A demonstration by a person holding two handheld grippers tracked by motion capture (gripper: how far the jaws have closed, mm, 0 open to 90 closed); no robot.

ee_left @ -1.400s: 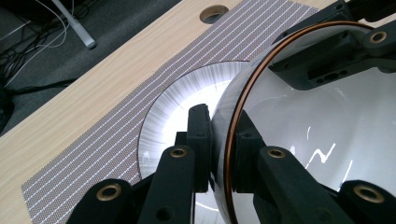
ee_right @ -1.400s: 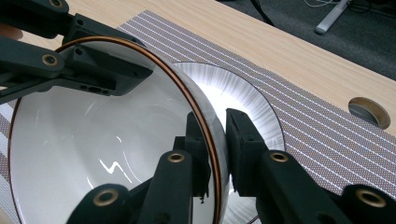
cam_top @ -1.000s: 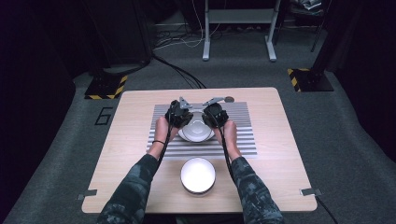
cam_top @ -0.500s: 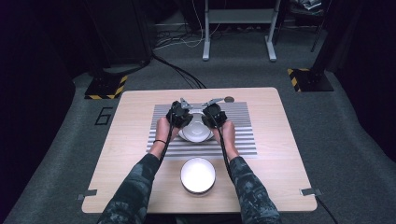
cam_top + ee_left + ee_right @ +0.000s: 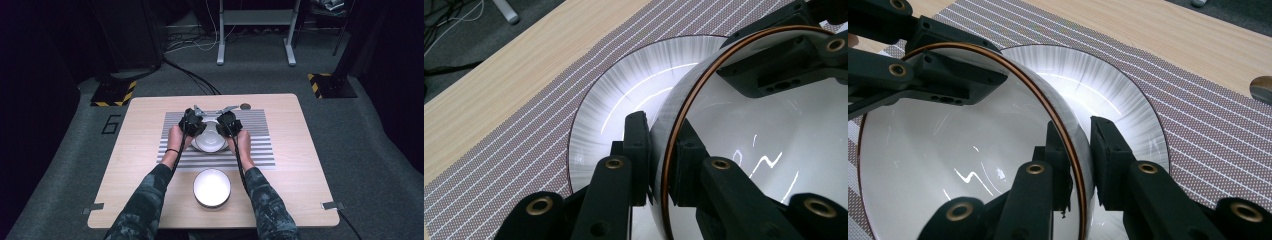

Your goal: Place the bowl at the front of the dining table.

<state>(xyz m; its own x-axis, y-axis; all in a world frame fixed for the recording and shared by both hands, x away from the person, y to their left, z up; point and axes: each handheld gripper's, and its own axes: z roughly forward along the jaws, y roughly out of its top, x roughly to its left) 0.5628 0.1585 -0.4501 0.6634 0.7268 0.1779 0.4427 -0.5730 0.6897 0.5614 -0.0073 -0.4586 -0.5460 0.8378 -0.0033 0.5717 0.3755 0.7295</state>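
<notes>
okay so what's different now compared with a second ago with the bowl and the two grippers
Hardly anything: the left gripper and right gripper remain clamped on opposite rims of the bowl above the plate. The second bowl near the table's front edge hasn't moved.

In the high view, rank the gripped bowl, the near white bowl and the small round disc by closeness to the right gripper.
1. Gripped bowl, in the right gripper, on the striped mat.
2. Small round disc, just beyond, at the table's far edge.
3. Near white bowl, toward the person.
</notes>
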